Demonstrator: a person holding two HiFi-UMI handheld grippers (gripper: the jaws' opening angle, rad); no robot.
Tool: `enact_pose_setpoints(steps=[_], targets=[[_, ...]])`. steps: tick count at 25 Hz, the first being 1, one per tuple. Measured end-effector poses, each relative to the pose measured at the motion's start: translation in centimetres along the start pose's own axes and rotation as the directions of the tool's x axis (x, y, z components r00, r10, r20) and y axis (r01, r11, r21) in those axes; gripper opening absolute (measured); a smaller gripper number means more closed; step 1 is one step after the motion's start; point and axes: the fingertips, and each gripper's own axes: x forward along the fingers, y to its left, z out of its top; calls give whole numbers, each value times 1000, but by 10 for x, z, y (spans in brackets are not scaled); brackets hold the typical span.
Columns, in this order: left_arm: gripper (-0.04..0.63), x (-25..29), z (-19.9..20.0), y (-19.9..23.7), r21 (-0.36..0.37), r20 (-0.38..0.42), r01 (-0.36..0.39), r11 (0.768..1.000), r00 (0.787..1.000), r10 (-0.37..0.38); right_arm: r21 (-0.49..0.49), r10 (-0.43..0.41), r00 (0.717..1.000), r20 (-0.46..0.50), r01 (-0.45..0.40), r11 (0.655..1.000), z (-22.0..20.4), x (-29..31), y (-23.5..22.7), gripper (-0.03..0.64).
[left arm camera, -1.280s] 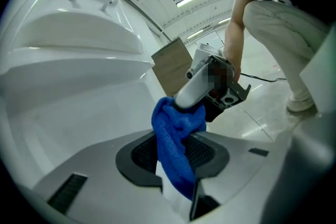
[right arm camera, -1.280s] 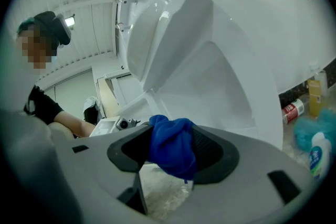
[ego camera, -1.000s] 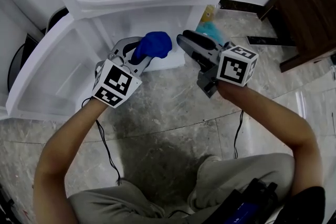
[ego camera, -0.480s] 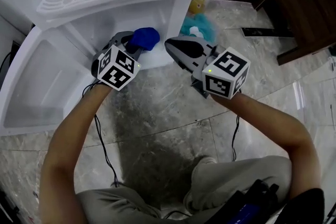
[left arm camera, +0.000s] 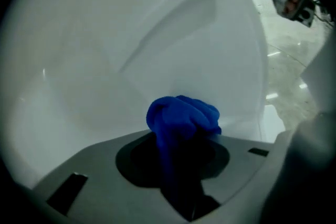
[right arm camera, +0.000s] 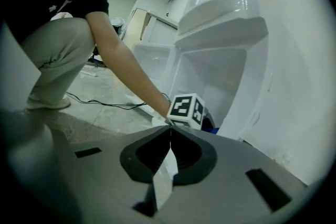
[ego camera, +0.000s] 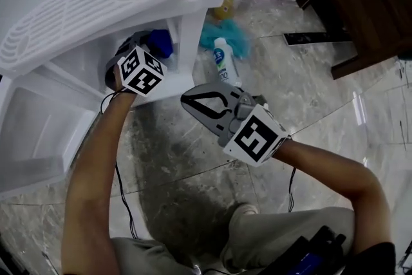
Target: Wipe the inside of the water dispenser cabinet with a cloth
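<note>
The white water dispenser (ego camera: 96, 3) stands at upper left, its lower cabinet (ego camera: 84, 67) open. My left gripper (ego camera: 147, 48) reaches into that cabinet, shut on a bunched blue cloth (ego camera: 159, 42). In the left gripper view the cloth (left arm camera: 181, 118) bulges out past the jaws just short of the white inner wall (left arm camera: 131, 34). My right gripper (ego camera: 193, 103) hangs over the floor outside the cabinet, jaws shut with nothing between them. In the right gripper view its tips (right arm camera: 170, 129) meet, and the left gripper's marker cube (right arm camera: 188, 109) shows at the cabinet mouth.
The cabinet door (ego camera: 32, 125) hangs open at left. A white bottle (ego camera: 222, 61), a teal cloth (ego camera: 225, 35) and a yellow bottle (ego camera: 226, 6) lie on the marble floor right of the dispenser. Dark wooden furniture (ego camera: 367, 3) stands at upper right. A cable (ego camera: 125, 177) trails over the floor.
The left gripper has carried the blue cloth down and into the cabinet. The right gripper has rolled over and sunk back away from the cabinet, its jaws now together.
</note>
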Motion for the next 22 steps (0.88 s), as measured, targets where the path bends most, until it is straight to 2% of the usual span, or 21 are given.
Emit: enact_pose_setpoints(steps=[4, 7, 11, 16, 20, 22], targets=[[120, 18, -1, 23, -65, -46, -67, 996, 997, 65, -3, 51, 999, -14, -51, 999, -6, 1, 21, -2], [117, 19, 1, 26, -85, -47, -96, 992, 995, 92, -3, 92, 996, -19, -92, 996, -9, 3, 34, -2], [117, 8, -1, 16, -96, -28, -90, 991, 996, 88, 5, 119, 993, -19, -119, 993, -10, 7, 39, -2], [117, -1, 3, 3, -31, -15, -109, 994, 994, 109, 9, 134, 991, -19, -134, 991, -9, 9, 42, -2], [117, 15, 1, 16, 6, -48, -104, 995, 993, 104, 40, 167, 986, 2, -167, 985, -6, 5, 49, -2], [117, 21, 1, 24, 1, -75, -99, 995, 992, 99, 41, 176, 984, -8, -175, 984, -7, 2, 53, -2]])
